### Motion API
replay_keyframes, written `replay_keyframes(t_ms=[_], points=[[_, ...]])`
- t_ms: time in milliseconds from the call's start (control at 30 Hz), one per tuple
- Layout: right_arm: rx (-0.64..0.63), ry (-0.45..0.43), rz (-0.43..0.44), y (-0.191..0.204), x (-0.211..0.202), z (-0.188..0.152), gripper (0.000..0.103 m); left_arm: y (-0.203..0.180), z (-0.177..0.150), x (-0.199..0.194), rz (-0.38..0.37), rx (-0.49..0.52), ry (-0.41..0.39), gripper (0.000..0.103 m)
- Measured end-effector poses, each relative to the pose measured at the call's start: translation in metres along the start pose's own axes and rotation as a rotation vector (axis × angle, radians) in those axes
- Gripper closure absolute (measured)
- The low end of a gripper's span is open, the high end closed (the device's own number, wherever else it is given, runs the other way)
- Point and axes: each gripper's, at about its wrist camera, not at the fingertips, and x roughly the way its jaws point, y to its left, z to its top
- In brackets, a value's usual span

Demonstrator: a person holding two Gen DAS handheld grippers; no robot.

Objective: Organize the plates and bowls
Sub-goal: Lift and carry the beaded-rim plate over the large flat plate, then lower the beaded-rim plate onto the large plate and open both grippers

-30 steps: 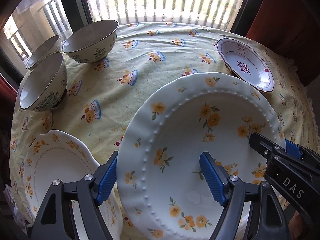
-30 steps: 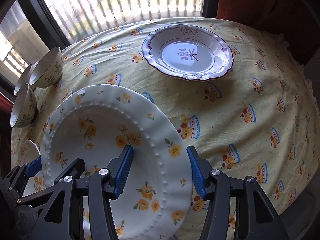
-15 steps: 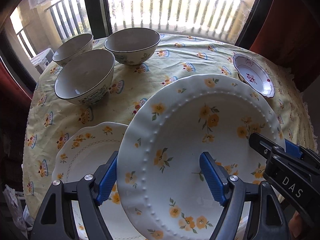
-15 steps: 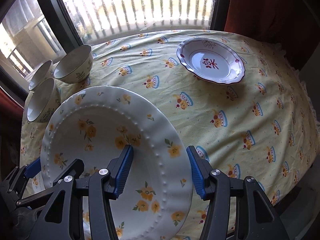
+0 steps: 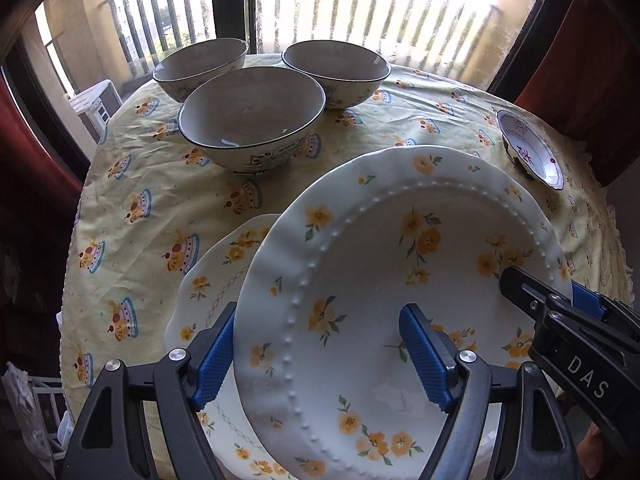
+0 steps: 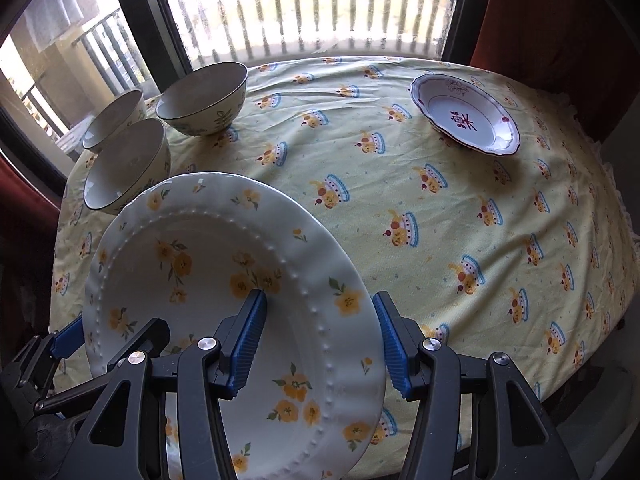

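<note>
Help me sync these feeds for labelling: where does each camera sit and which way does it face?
Left wrist: on the left gripper, looking down its blue fingers at the large plate; the right gripper shows too.
Right wrist: on the right gripper, same plate's other rim.
Shared: plate, three bowls, red-rimmed dish.

Strong backlight from the window [image 5: 400, 12] ahead, glass blown out white. My bench [image 6: 440, 208] evenly lit, soft shadows. Heavy fisheye bend, dark corners. Sharp, no blur.
</note>
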Motion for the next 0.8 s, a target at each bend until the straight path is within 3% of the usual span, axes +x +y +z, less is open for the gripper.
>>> replay_keyframes(t_ms=[333, 800], points=[[-0.011, 0.047, -0.027, 0.024, 0.012, -0.017, 0.045, 0.022, -0.015, 0.017, -0.019, -0.022, 0.064, 0.024], [-0.047, 0.111, -0.028, 0.033, 0.036, -0.018, 0.045, 0.023, -0.015, 0.039, 0.015, -0.044, 0.106, 0.022]])
